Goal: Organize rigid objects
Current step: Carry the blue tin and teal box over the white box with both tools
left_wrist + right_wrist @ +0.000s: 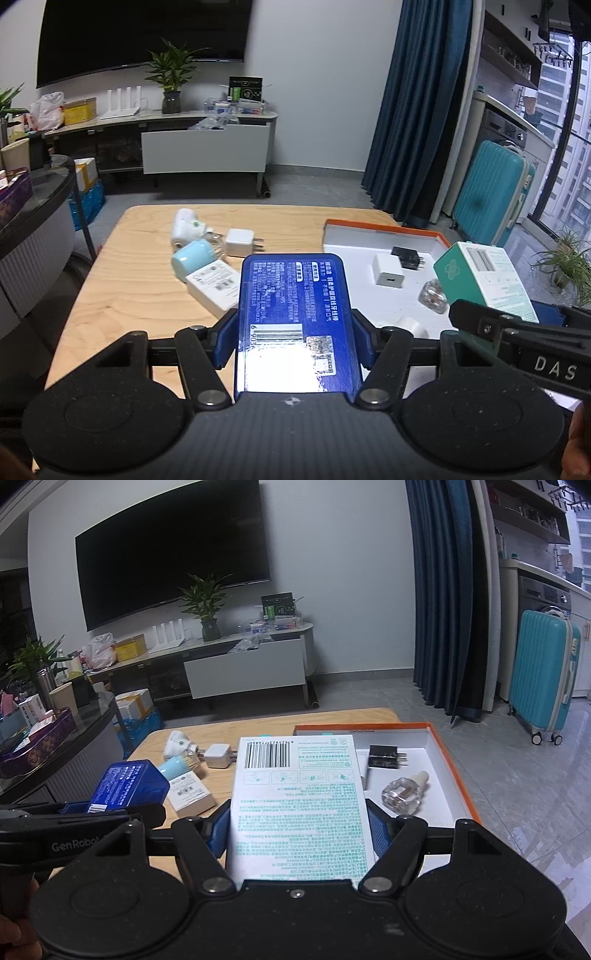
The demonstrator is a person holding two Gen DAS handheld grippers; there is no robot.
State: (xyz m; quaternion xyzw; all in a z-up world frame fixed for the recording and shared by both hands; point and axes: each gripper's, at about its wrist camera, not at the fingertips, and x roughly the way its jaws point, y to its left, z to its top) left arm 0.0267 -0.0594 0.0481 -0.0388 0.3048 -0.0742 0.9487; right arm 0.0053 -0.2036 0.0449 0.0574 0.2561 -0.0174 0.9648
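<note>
White charger shows only behind the left tongs' blue box.

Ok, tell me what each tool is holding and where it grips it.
Left tool: blue box, clamped on its two long sides near the barcode end. Right tool: white-and-green box, clamped on its long side edges.

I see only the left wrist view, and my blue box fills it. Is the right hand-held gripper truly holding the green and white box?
Observer: Yes. The right hand-held gripper is shut on the green and white box, blue pads on both edges.
Operator: What lies right of that box?
Observer: A glass bottle on its side in the orange-rimmed tray, pale tip pointing away.
Operator: Is my blue box over the tray?
Observer: No, the blue box looks left of it, above the white carton.
</note>
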